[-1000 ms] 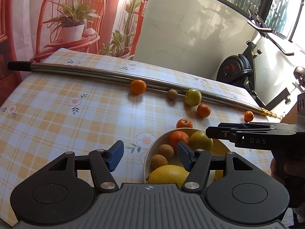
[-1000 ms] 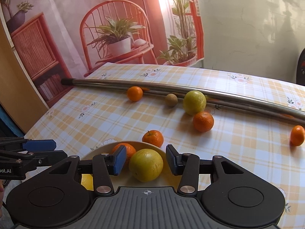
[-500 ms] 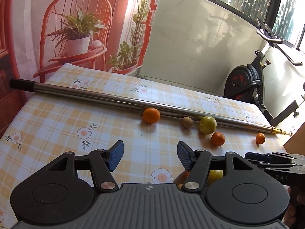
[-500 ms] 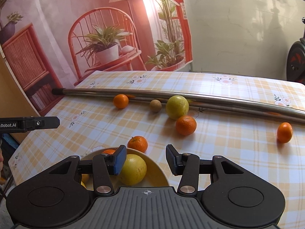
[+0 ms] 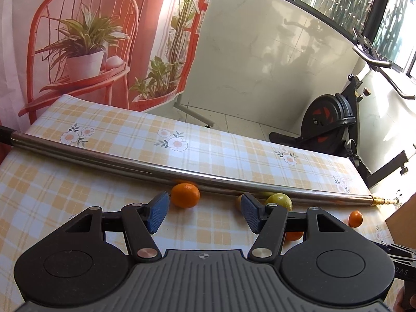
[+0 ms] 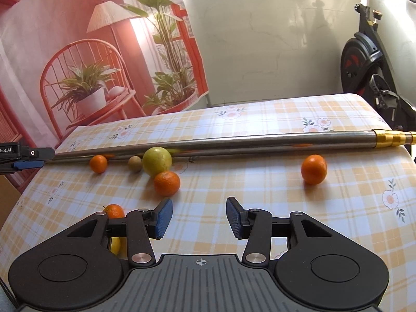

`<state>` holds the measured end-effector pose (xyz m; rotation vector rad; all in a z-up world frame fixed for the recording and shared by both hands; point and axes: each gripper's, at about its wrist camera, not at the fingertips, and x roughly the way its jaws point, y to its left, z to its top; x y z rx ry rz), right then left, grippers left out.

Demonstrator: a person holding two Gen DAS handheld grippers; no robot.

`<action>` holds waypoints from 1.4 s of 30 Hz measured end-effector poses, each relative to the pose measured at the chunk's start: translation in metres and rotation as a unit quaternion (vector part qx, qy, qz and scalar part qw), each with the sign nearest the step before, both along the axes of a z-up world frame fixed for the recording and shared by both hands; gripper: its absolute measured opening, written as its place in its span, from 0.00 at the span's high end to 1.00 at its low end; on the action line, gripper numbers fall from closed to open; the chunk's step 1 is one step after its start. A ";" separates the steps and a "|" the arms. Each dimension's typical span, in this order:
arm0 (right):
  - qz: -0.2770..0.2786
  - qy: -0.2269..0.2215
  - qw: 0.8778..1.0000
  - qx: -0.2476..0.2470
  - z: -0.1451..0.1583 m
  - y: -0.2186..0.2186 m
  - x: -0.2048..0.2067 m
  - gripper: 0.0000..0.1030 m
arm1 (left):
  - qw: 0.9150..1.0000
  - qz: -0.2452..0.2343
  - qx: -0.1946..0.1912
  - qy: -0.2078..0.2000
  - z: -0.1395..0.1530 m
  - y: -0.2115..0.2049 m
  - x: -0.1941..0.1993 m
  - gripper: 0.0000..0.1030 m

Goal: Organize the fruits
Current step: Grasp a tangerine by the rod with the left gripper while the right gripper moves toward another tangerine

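My left gripper (image 5: 202,214) is open and empty above the checked table, with an orange (image 5: 185,195) just beyond its left finger and a green-yellow fruit (image 5: 281,200) behind its right finger. My right gripper (image 6: 198,219) is open and empty. Ahead of it lie an orange (image 6: 166,183), a green-yellow fruit (image 6: 157,161), a small brown fruit (image 6: 135,163), a small orange (image 6: 98,163) and, far right, another orange (image 6: 314,169). A mandarin (image 6: 114,210) and a yellow fruit (image 6: 115,245) peek out by its left finger; the bowl is hidden.
A long steel pole (image 5: 182,169) lies across the table behind the fruit; it also shows in the right wrist view (image 6: 234,141). The table drops off at the right edge, with an exercise bike (image 6: 369,62) beyond. A small orange (image 5: 355,218) sits near that edge.
Both grippers have risen and pulled back from the bowl, which has dropped out of view. Both stay open. The loose fruit has not moved.
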<state>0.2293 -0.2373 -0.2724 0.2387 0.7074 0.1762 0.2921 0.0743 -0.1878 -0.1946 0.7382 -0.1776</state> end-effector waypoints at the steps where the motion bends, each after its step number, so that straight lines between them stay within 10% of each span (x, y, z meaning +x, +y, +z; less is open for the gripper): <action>1: -0.007 0.000 1.000 0.003 -0.001 -0.005 0.001 0.58 | 1.000 0.001 -0.003 0.004 -0.003 -0.001 0.007 0.39; 21: -0.036 0.020 0.999 0.007 -0.021 -0.029 0.005 0.58 | 0.996 0.021 0.053 0.070 -0.061 -0.014 0.074 0.45; 24: -0.032 0.020 0.999 0.007 -0.020 -0.027 0.006 0.58 | 0.996 0.017 0.054 0.073 -0.064 -0.013 0.077 0.59; 42: 0.023 0.041 0.999 -0.001 -0.006 0.011 0.028 0.58 | 0.997 -0.037 0.069 0.013 -0.027 0.003 0.005 0.59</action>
